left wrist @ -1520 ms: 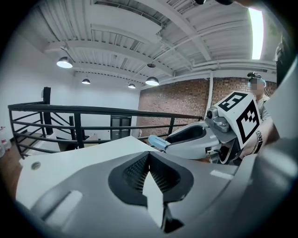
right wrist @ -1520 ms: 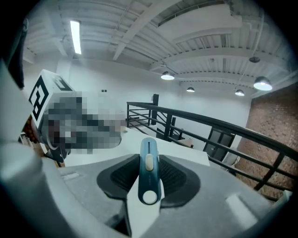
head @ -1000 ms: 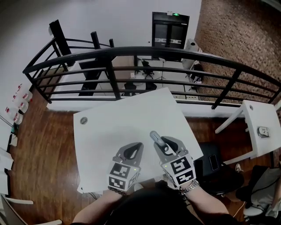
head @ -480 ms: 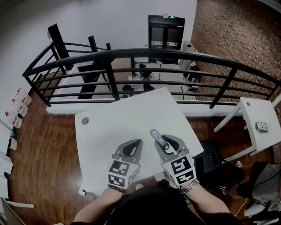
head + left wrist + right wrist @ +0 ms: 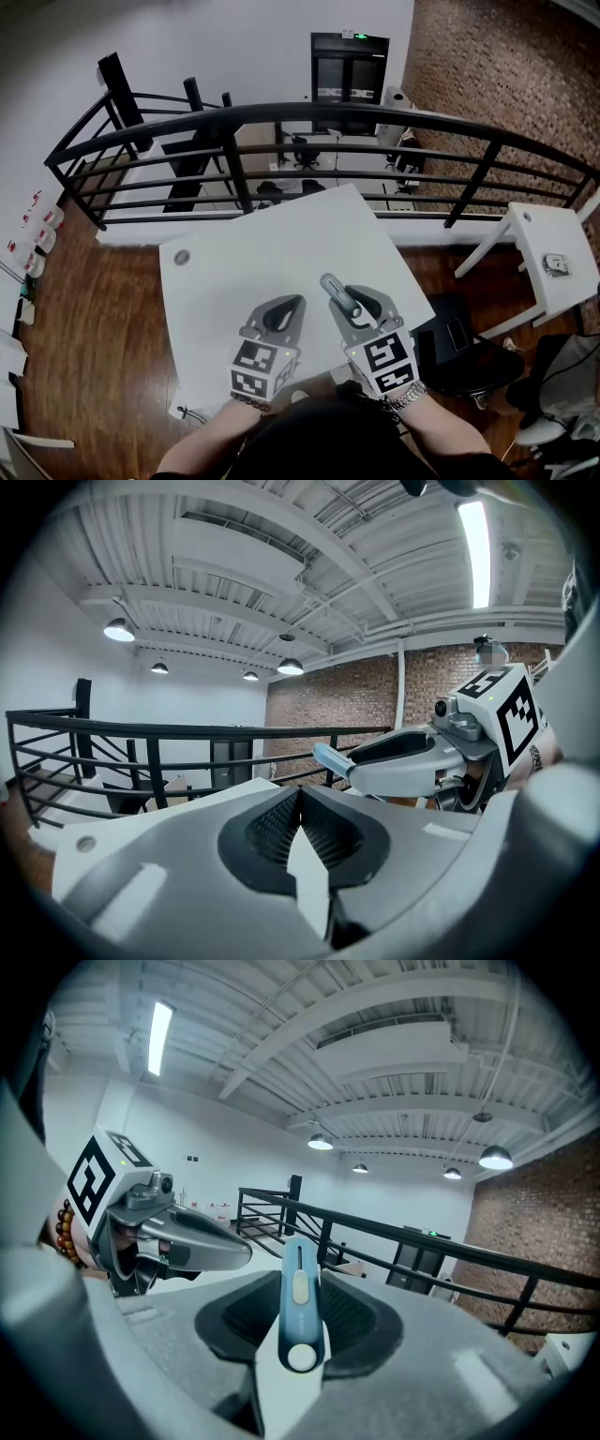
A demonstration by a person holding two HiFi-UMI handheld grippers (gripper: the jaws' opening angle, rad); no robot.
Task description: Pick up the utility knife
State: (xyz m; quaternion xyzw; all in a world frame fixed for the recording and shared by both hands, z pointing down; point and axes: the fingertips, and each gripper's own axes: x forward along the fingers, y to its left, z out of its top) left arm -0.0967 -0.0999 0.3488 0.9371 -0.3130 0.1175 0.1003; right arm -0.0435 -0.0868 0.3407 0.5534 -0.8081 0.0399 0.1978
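Note:
A light blue utility knife (image 5: 301,1307) with a pale slider sticks out from between the jaws of my right gripper (image 5: 302,1321), which is shut on it. In the head view the utility knife (image 5: 334,291) points up and away from the right gripper (image 5: 349,307), held above the white table (image 5: 272,258). My left gripper (image 5: 280,315) hovers beside it on the left, jaws shut with nothing between them. In the left gripper view the left gripper (image 5: 301,810) shows closed tips, and the knife (image 5: 331,758) juts out of the right gripper at the right.
A black metal railing (image 5: 309,117) runs past the far edge of the table. A second small white table (image 5: 539,281) stands at the right. A dark chair (image 5: 464,352) sits beside the table's right edge. Wooden floor surrounds the table.
Both grippers have kept their pose side by side over the table, with the knife still in the right one. The head view has shifted slightly.

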